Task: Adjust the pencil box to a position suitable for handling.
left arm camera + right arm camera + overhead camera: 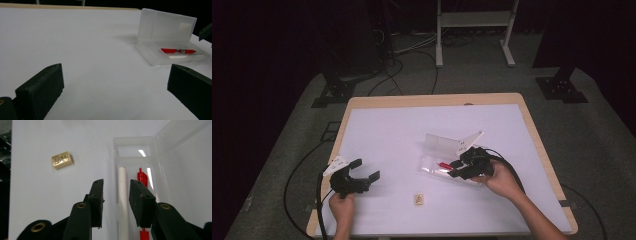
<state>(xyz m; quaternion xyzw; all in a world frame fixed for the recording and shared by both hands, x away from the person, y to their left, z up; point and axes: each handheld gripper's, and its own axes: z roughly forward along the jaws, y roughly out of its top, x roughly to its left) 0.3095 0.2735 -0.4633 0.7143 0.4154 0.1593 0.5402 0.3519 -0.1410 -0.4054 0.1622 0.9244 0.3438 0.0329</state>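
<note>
White pen (123,195) lies in the open clear case (434,145) beside a red pen (178,51), w/ our right gripper (116,185) jaws apart astride it, so we'd lower straight, close mid-barrel; left gripper (362,170) idle, jaws apart.

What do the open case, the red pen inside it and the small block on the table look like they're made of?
Case: apparently frosted, translucent plastic; the red pen shows through its wall and the lid glows milky. Red pen: likely glossy plastic, with a small band at mid-length that looks metallic. Small block: cream, matte, printed on top, possibly a rubber eraser; the look leaves it open.
</note>
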